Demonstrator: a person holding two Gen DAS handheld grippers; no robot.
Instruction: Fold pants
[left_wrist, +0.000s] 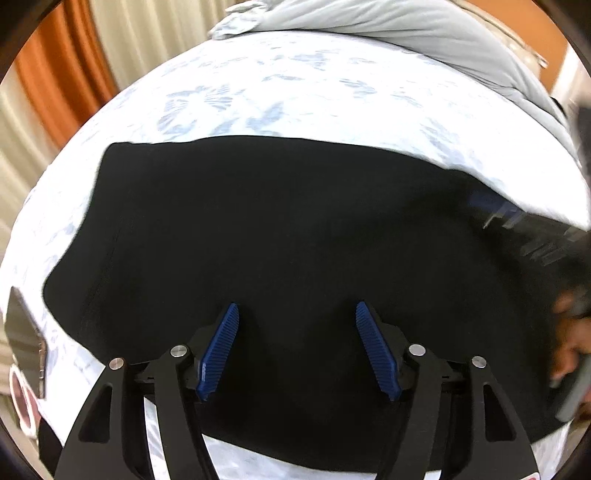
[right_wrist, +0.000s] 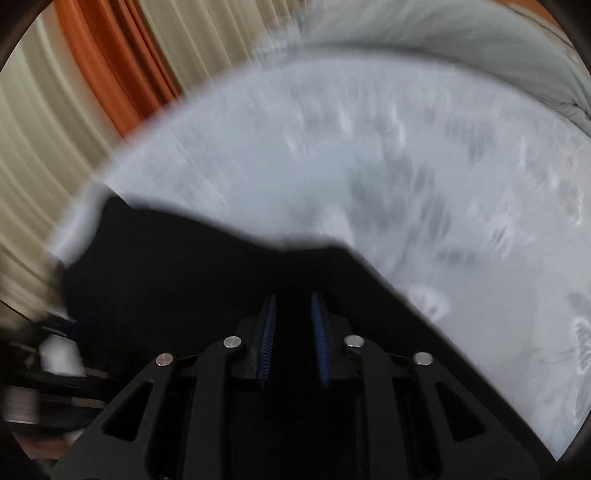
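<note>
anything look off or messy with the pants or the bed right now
Nothing stands out. The black pants lie flat on the floral bedsheet, without bunching that shows. The left gripper is open above them; the right gripper has fingers close together over the cloth, too blurred to judge. A grey duvet is heaped at the far edge.

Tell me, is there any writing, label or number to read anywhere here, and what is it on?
None can be read.
The black pants show no tag or print.
The bedsheet bears only a pale blue leaf pattern, no words.
The round red-and-white object at the left edge is too cut off to tell.
</note>
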